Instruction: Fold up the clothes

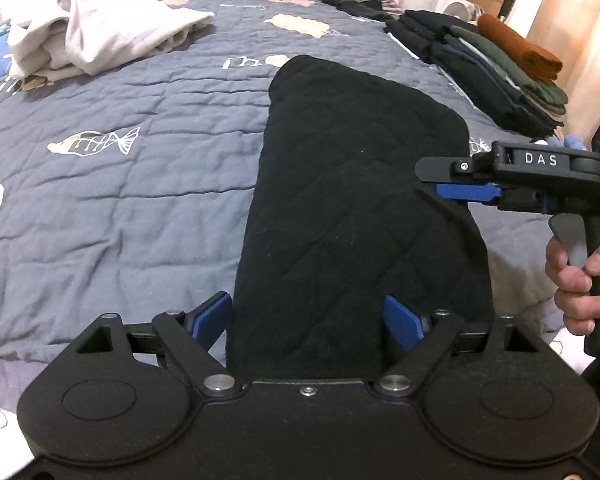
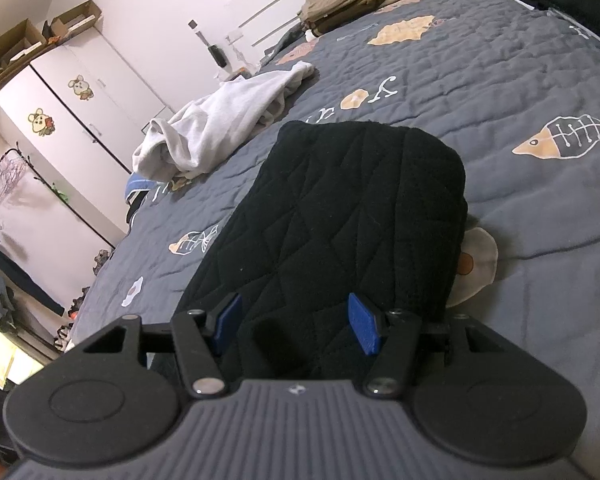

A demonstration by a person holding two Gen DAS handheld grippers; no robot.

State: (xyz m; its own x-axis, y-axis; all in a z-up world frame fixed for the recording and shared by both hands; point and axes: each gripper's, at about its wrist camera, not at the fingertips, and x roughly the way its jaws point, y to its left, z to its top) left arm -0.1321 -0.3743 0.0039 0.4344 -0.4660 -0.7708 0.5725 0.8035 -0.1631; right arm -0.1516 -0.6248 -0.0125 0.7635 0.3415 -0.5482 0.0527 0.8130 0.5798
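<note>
Garment (image 1: 352, 216) near edge hidden by left claw (image 1: 306, 322); both claws released.

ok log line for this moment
black quilted garment flat on bed | left gripper open at near edge | right gripper open, over it

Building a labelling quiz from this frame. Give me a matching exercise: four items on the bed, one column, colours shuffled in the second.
Items:
1. quilted garment
2. crumpled garment
3. bedspread
4. folded cloth on top of the right-hand stack

Colours:
A. rust orange
B. grey-blue with fish prints
C. black
D. off-white

Pairs: 1-C, 2-D, 3-B, 4-A
</note>
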